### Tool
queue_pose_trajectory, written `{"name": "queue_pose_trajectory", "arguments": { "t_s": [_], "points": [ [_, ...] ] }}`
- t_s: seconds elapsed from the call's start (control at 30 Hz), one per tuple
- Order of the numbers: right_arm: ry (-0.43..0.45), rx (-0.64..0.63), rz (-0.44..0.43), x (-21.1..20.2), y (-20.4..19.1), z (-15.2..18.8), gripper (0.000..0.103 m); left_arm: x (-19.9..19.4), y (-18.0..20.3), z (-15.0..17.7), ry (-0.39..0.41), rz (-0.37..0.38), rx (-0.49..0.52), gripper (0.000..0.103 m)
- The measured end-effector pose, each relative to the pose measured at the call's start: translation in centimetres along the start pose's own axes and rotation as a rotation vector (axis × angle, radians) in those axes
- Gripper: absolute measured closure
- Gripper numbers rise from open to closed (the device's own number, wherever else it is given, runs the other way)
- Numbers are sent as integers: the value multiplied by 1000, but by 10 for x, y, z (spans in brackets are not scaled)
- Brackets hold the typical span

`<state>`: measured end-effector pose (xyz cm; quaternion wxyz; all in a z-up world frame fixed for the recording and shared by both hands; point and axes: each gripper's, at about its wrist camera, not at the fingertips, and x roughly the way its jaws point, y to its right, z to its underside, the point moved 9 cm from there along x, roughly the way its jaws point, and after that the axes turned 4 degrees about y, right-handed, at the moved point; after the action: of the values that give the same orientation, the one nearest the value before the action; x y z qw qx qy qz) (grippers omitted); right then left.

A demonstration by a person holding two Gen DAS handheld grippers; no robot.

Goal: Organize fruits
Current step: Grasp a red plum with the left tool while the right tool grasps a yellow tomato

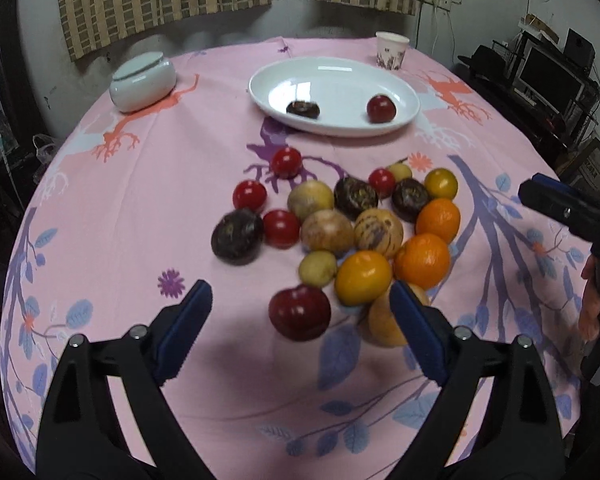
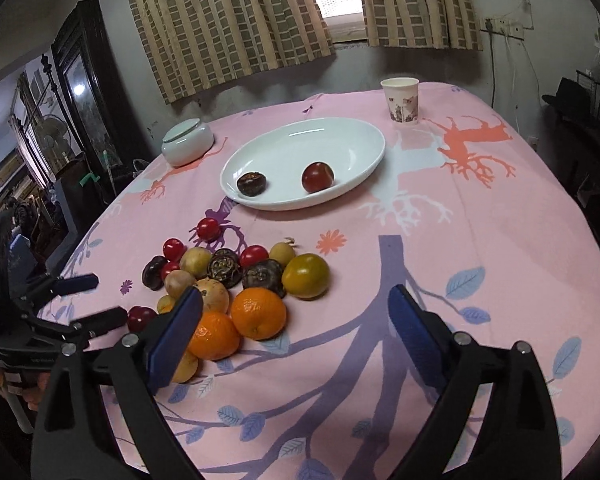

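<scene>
A heap of mixed fruit lies on the pink tablecloth: oranges [image 1: 422,261], small red tomatoes [image 1: 249,195], dark purple fruits [image 1: 237,236] and yellowish ones [image 1: 327,230]. Nearest to my left gripper [image 1: 300,292] is a dark red plum [image 1: 299,312]. It shows between the wide-open fingers, and the pads are clear of it. Further back, the white oval plate [image 1: 340,80] holds one dark fruit [image 1: 303,109] and one red plum [image 1: 381,109]. My right gripper [image 2: 295,296] stands open and empty over bare cloth, to the right of the heap, with its left finger in front of an orange [image 2: 214,338].
A white lidded jar [image 1: 142,80] sits at the back left of the round table. A paper cup [image 1: 392,50] stands behind the plate. Curtains and a wall close off the far side. Dark furniture stands off both table edges.
</scene>
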<state>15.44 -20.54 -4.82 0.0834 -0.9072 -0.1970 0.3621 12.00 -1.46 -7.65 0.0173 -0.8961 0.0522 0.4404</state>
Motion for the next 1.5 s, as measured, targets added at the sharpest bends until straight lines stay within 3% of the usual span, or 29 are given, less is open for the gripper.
{"name": "queue_pose_trajectory", "arguments": {
  "t_s": [0.1,0.33,0.43,0.53,0.6,0.67,0.83,1.13,1.33,1.4,1.5],
  "points": [
    [-44,0,10,10,2,10,9,5,0,11,-5,0,7,11],
    [-51,3,-30,16,4,22,9,15,-2,21,-8,-28,55,11],
    [-66,-22,-3,20,5,25,9,23,-2,21,-18,-24,65,12],
    [-70,-44,-8,22,1,28,9,34,-2,22,-37,-21,69,30],
    [-67,-49,-13,21,-1,28,9,46,-3,26,-83,2,49,52],
    [-60,-56,-8,20,-1,28,9,47,-3,22,-66,17,37,61],
    [-79,-66,11,24,-1,31,9,46,-2,20,-44,-5,56,63],
    [-86,-113,184,32,14,1,9,27,-10,10,15,10,40,63],
    [-164,-98,122,69,11,-9,24,23,-10,14,13,40,18,62],
    [-216,-73,101,82,11,-4,41,22,-11,14,16,46,11,62],
    [-247,-40,78,92,10,2,51,22,-12,15,14,50,5,62]
  ]
}}
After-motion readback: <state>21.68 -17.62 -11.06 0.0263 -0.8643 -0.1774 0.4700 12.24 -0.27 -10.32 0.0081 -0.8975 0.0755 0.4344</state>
